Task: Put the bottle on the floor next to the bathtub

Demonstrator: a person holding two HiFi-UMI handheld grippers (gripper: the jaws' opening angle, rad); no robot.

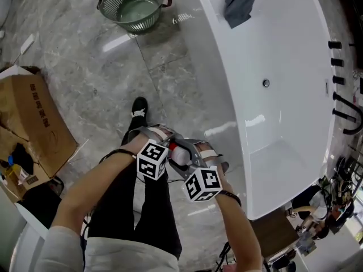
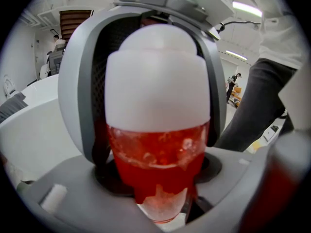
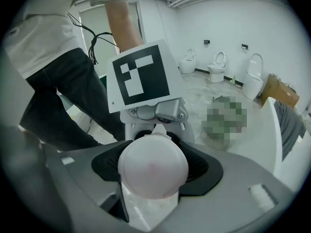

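Though not yet set on the floor (image 1: 96, 89), held aloft close beside the bathtub (image 1: 283, 112). Clenched on the bottle (image 2: 158, 154) of red liquid at its lower end with the left gripper (image 2: 160, 200); clamped round its white cap (image 3: 153, 166) with the right gripper (image 3: 153, 178), nose to nose.

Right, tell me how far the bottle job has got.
Done: the bottle is off the ground. In hand: the left gripper and the right gripper both clamp it, held up in front of the person, close to the bathtub. Left: lower it onto the floor beside the tub and let go.
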